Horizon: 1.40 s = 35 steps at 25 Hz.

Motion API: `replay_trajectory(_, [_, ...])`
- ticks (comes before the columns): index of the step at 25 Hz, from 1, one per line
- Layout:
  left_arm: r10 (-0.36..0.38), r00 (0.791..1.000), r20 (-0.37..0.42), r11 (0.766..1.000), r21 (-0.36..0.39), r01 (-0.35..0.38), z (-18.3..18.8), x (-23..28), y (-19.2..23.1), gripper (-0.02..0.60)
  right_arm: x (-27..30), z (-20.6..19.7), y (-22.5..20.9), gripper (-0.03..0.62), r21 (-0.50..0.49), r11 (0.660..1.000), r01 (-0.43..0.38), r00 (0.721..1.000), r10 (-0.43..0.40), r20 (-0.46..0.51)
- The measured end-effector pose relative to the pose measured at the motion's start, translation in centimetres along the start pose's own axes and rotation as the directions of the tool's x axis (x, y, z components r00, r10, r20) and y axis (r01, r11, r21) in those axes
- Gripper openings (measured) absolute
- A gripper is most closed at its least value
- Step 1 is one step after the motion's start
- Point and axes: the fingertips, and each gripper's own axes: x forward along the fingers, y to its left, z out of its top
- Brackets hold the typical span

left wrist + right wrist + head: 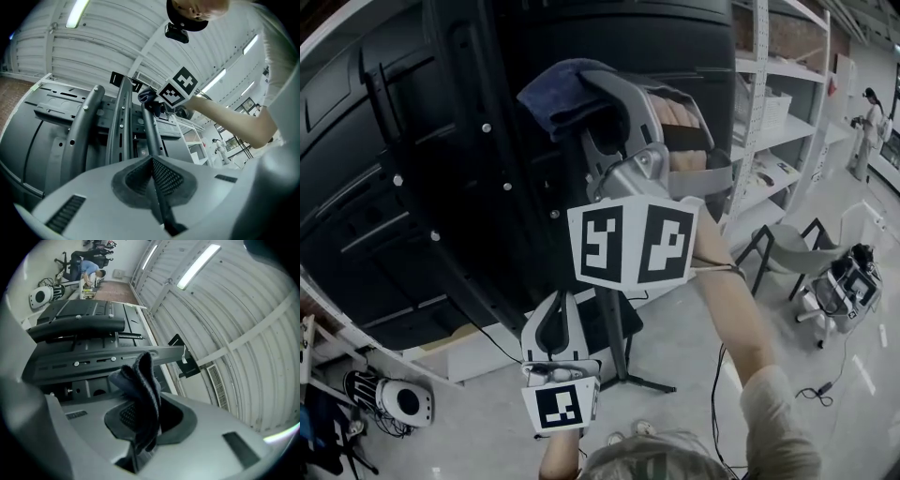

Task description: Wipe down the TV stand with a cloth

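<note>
The right gripper [598,117] is clamped on the dark blue cloth [555,92], holding it high against the black bracket rails of the TV stand [441,187]. The left gripper [555,323] hangs lower, just beside the stand's pole [615,339]. Its jaws are pressed together with nothing between them.

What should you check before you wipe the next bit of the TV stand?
1. Cloth clamped in the right hand-held gripper: ok.
2. Cloth end sticks out past the jaws for wiping: ok.
3. Cloth pressed on the TV stand: cannot tell.
4. Left hand-held gripper shut and empty: ok.
5. Left hand-held gripper kept low, apart from the cloth: ok.
</note>
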Motion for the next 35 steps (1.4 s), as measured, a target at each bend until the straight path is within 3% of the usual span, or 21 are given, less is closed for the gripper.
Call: replay_trajectory(35, [-0.022, 0.997, -0.076, 0.999, -0.033, 0.019, -2.9, -0.6, -0.1, 0.015, -3.9, -2.6, 7.3, 0.058, -0.046, 0.994, -0.103, 0.993, 0.101, -0.06])
